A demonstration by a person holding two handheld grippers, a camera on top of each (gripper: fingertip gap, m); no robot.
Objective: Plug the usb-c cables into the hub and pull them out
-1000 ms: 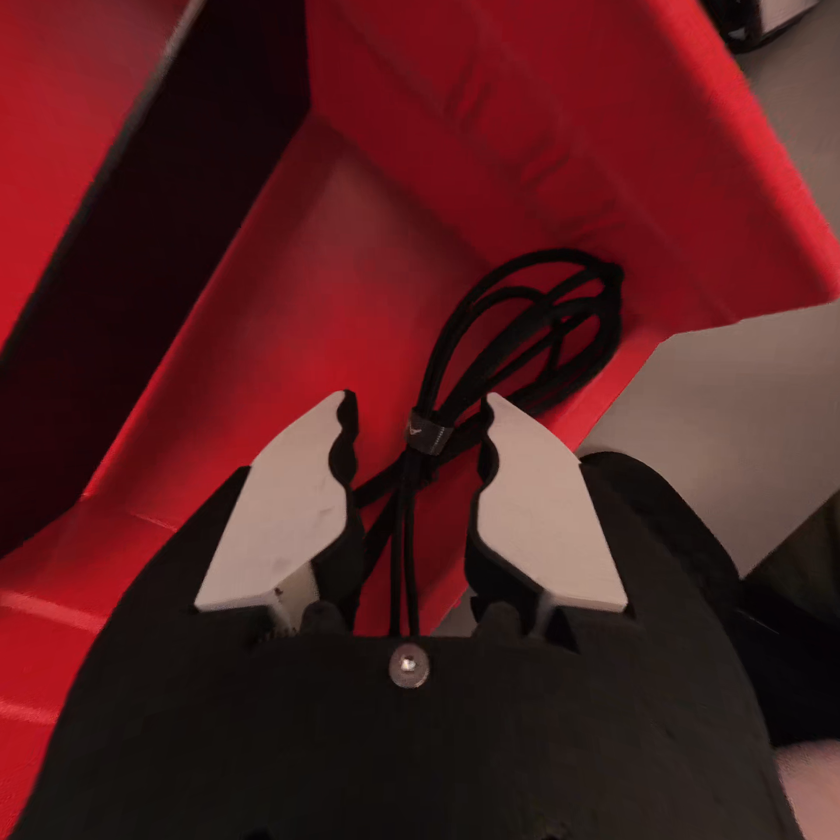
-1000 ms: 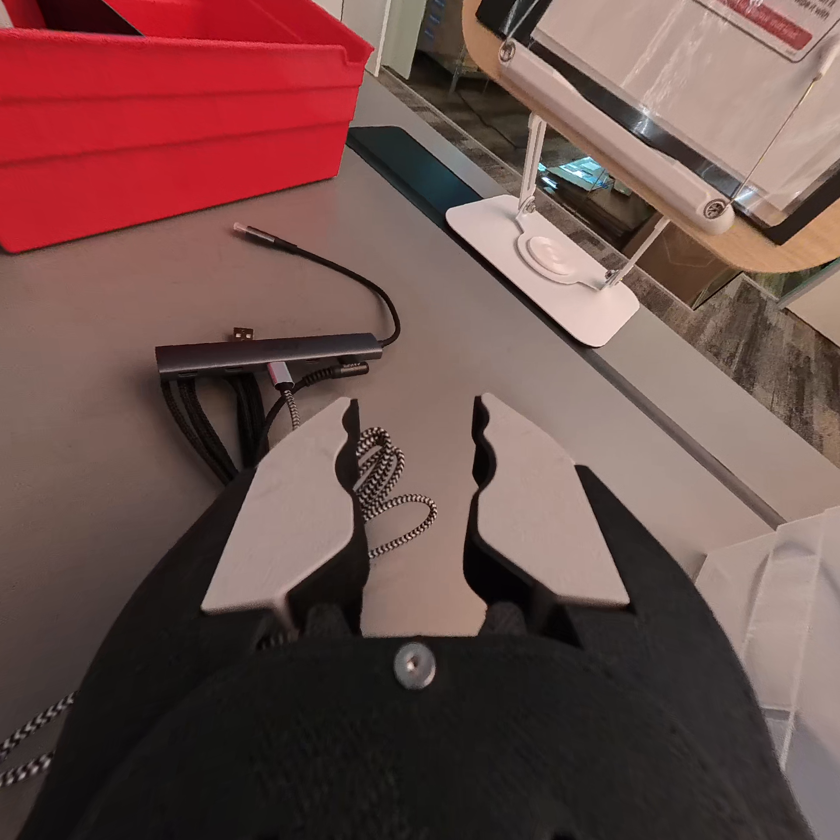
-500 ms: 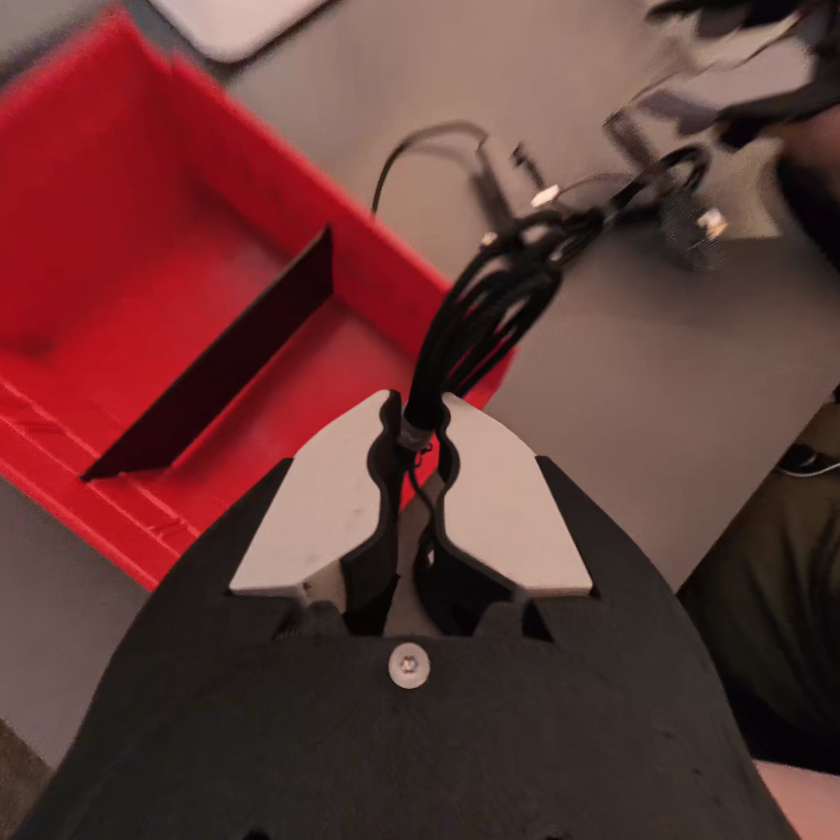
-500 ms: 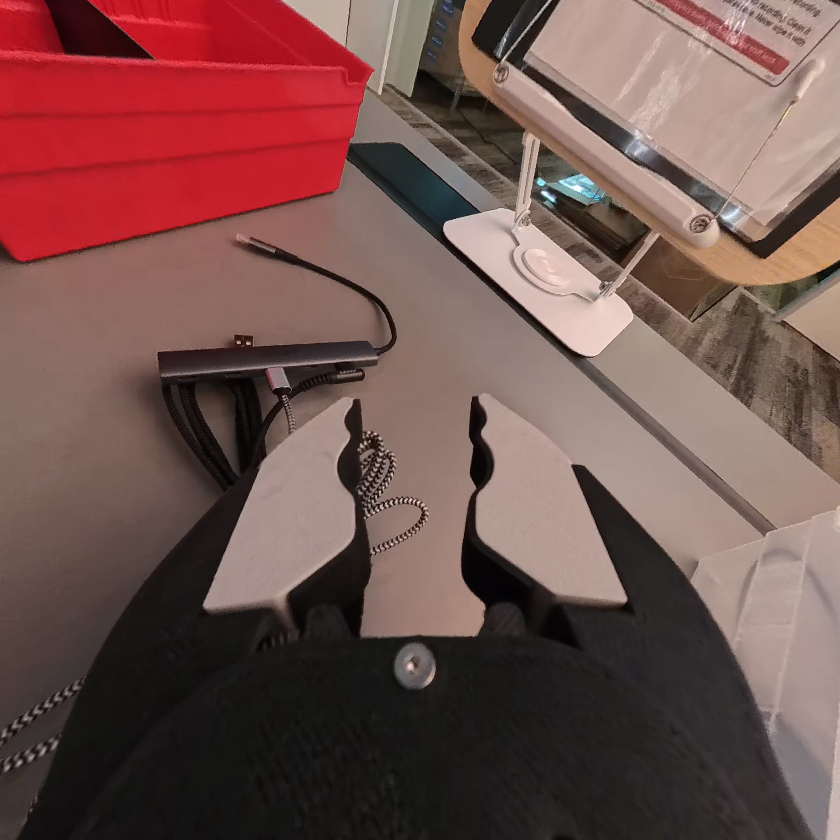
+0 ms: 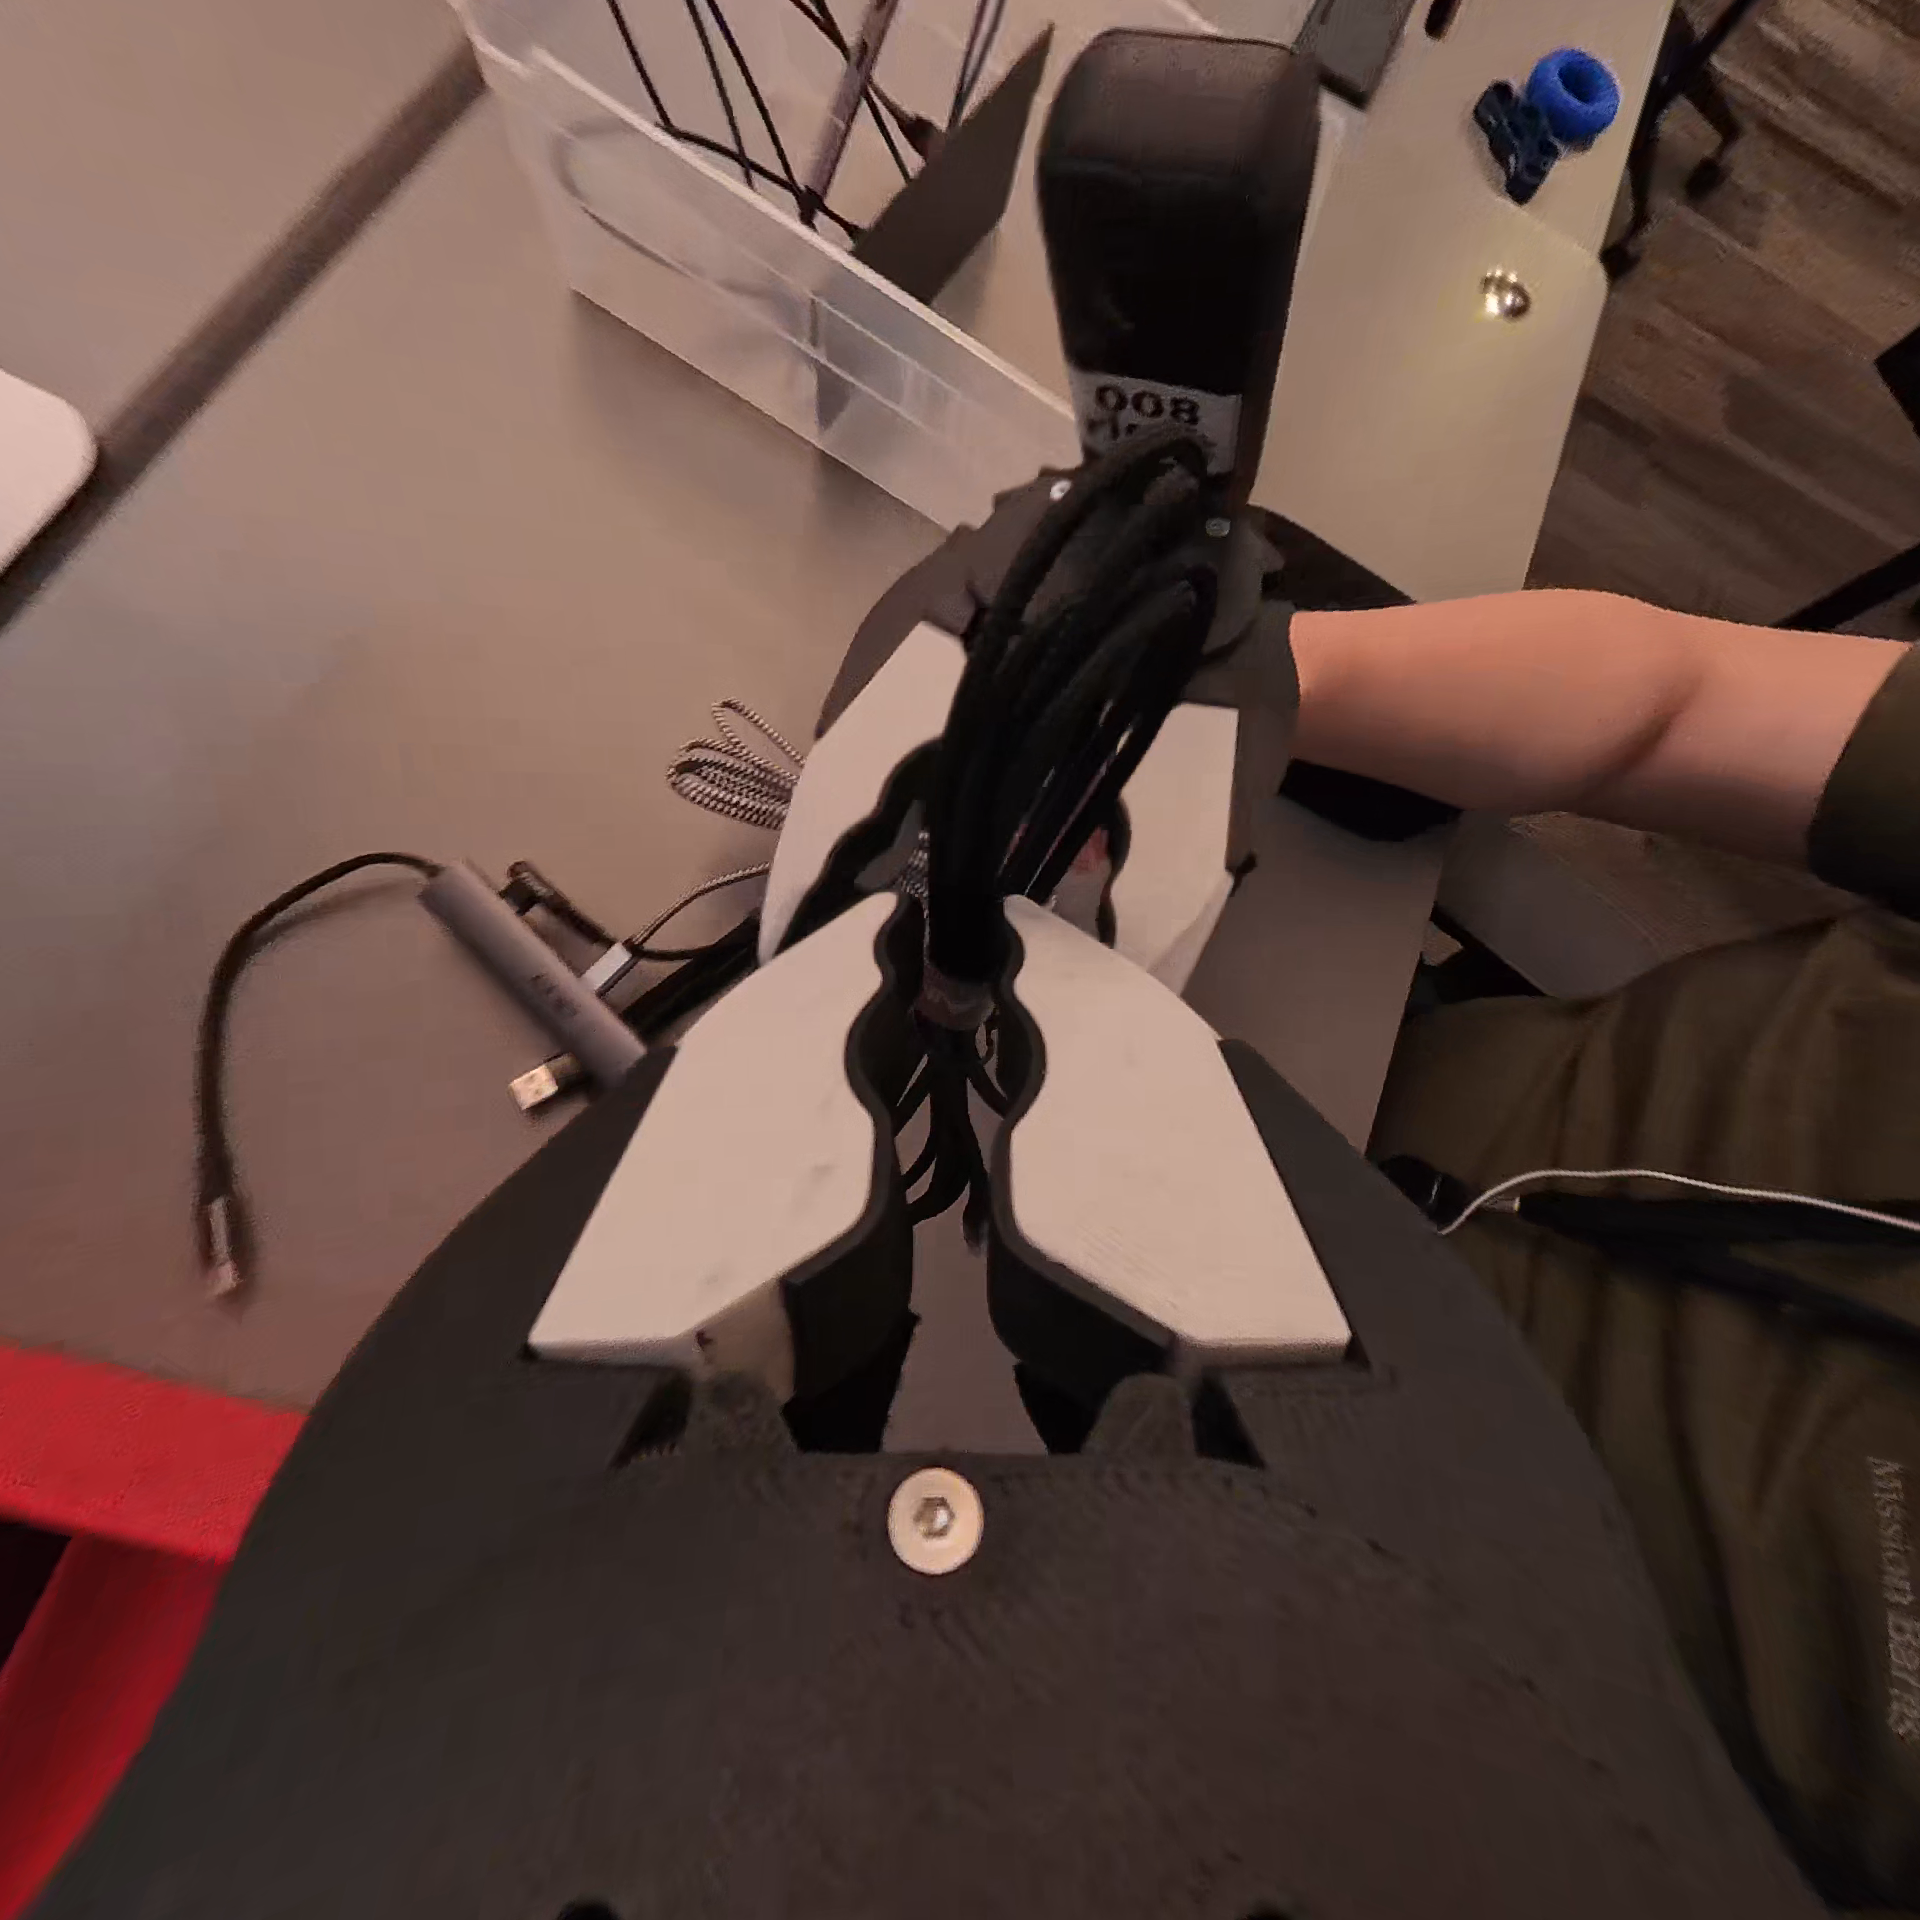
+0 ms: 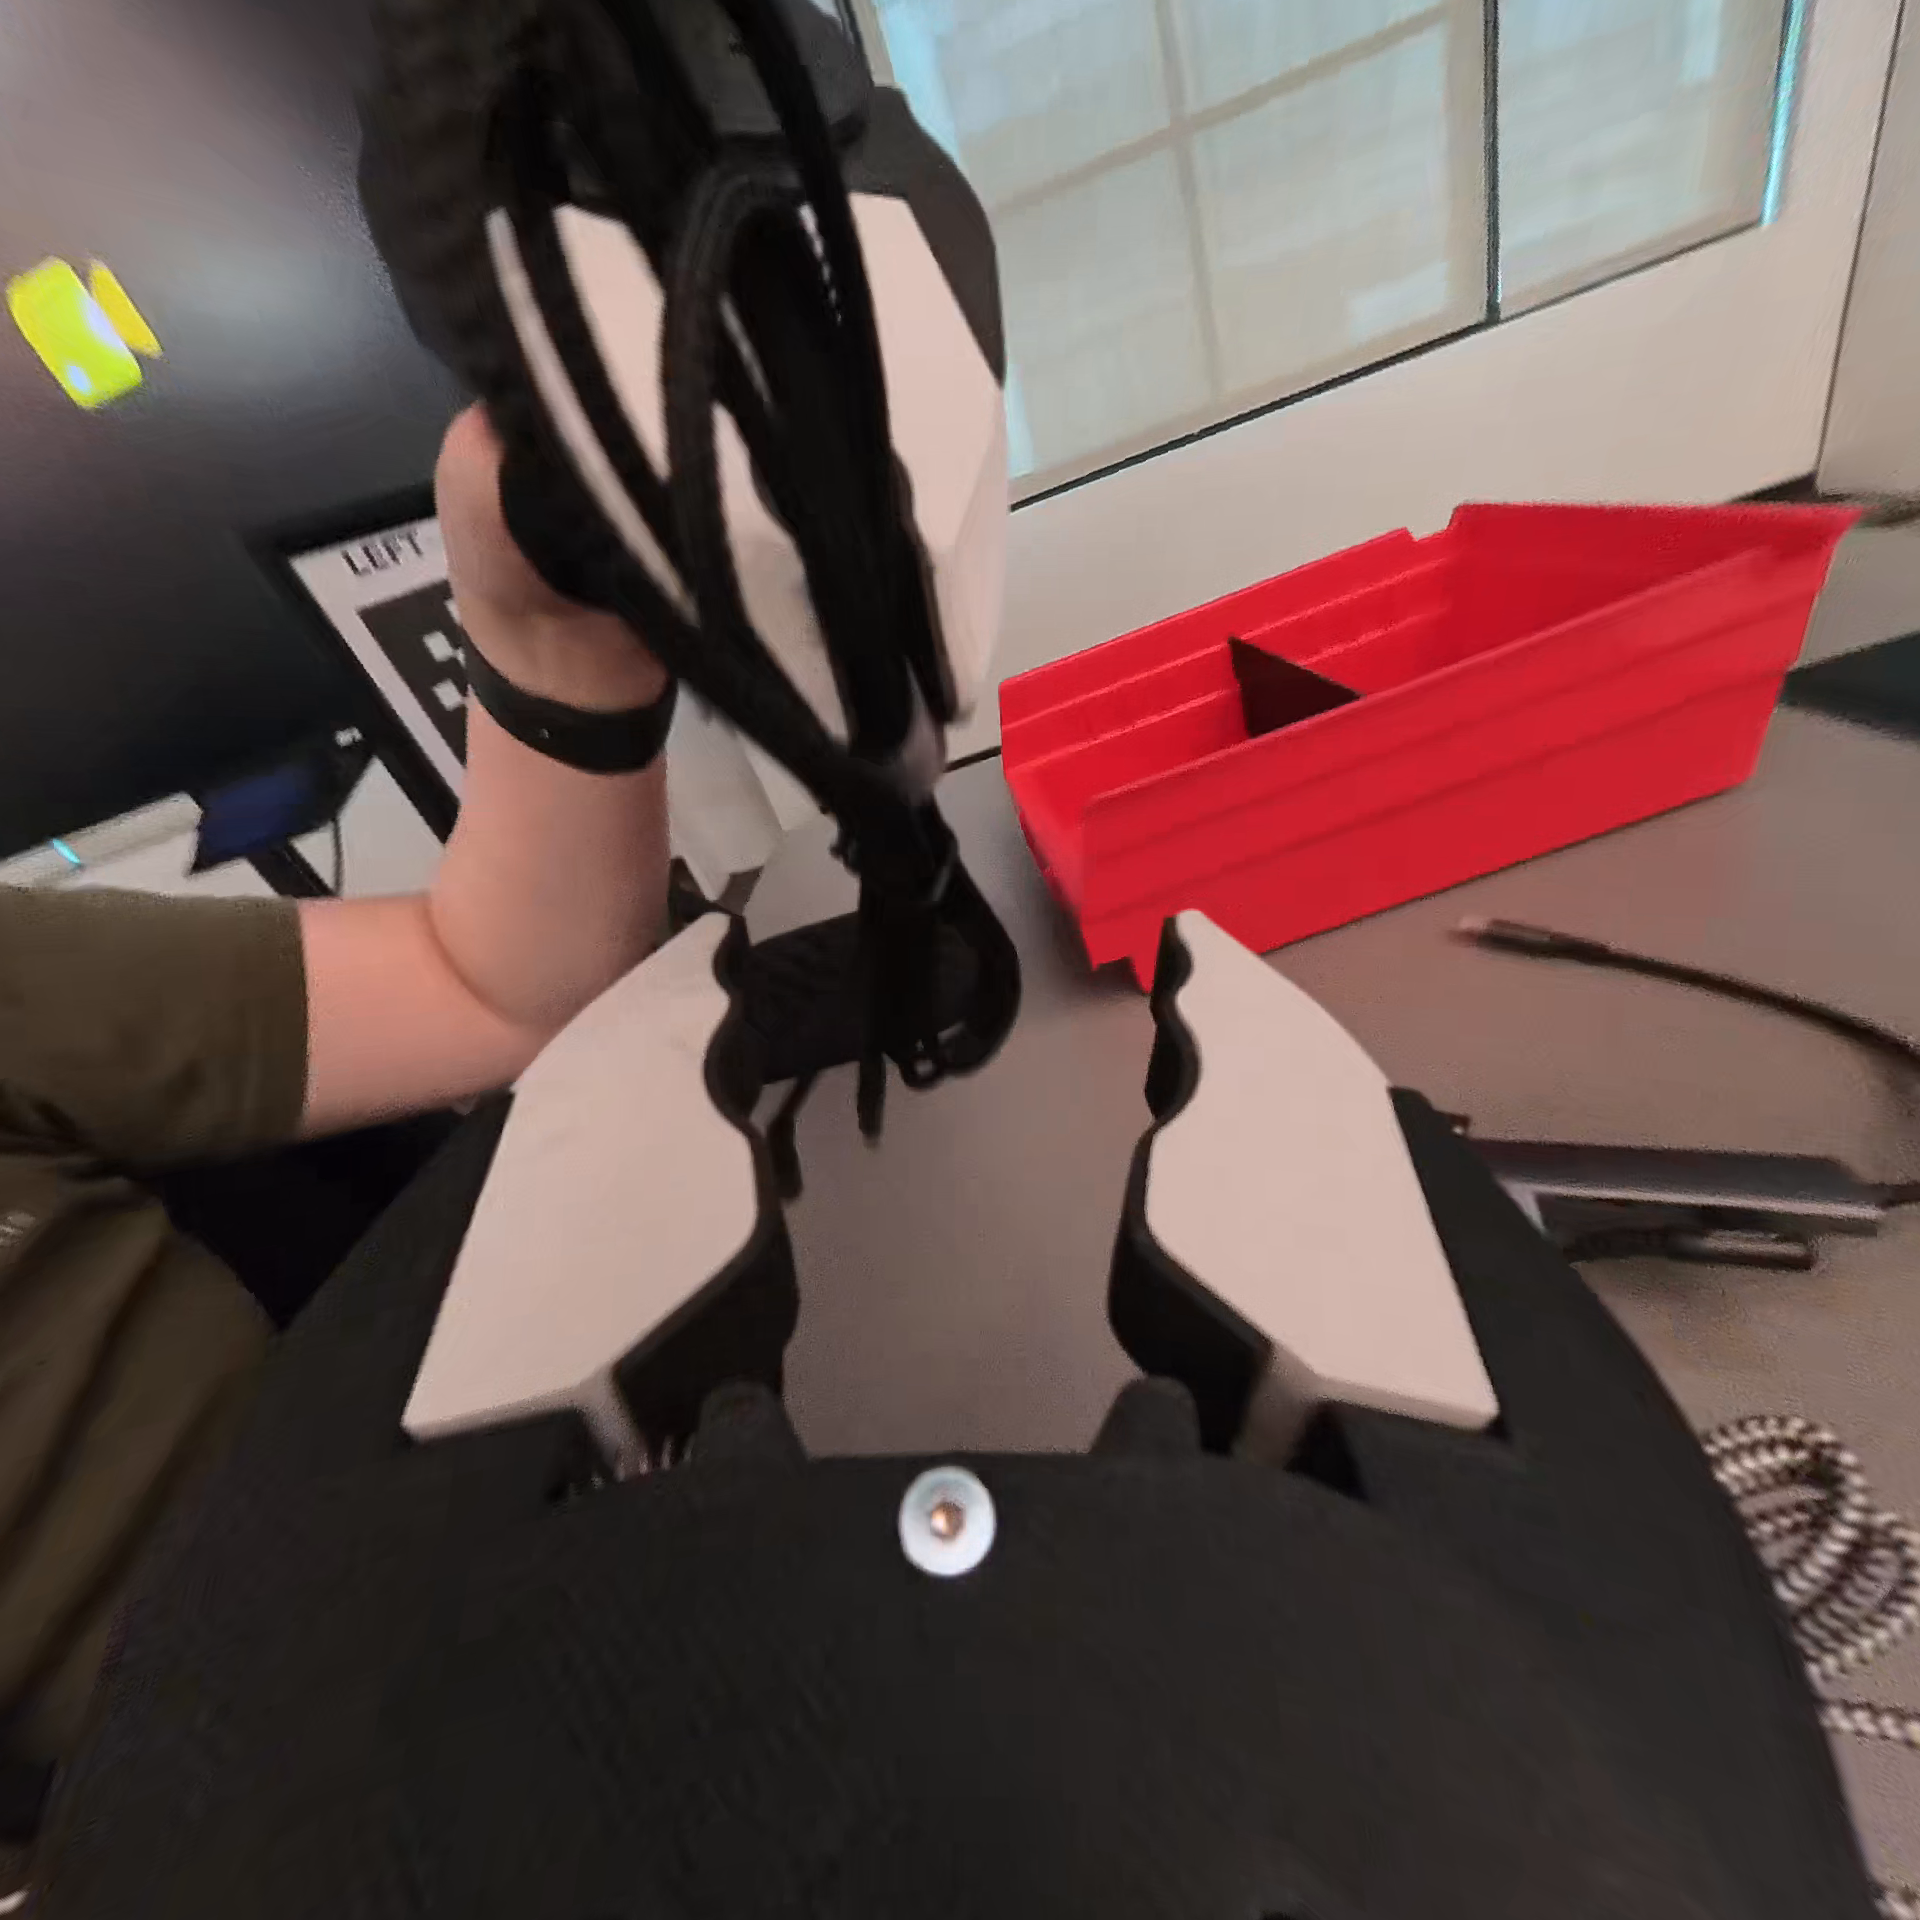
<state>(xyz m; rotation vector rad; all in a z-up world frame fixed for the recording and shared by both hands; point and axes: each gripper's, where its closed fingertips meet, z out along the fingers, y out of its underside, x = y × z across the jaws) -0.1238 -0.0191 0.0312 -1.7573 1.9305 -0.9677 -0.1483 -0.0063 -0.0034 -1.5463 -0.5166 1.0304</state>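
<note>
Left gripper [image 5: 951, 935]: jaws clamped on the bundled black braided usb-c cable [image 5: 1049, 748] at its strap, held aloft above the grey worktop [image 5: 364, 623]. Right gripper [image 6: 940, 1023]: jaws apart, empty, facing the bundle. The slim grey metal hub [image 5: 530, 977] lies at nine o'clock of the left gripper. Recommendation: right jaws should take the dangling plug end squarely, behind the connector, before unbundling; snagging loops is the risk.

Bare desk [image 6: 1039, 1101] between red bin [image 6: 1455, 748] and hub [image 6: 1683, 1195]: passable. Left gripper [image 5: 951, 925], clamped on black cable bundle [image 5: 1049, 727], hangs in front of the spread right gripper [image 6: 945, 945], blocking its forward path. Hub's plugged cables and striped coil [image 5: 732, 764] crowd its near side. Clear bin [image 5: 790, 301] stands at the desk's far edge.
</note>
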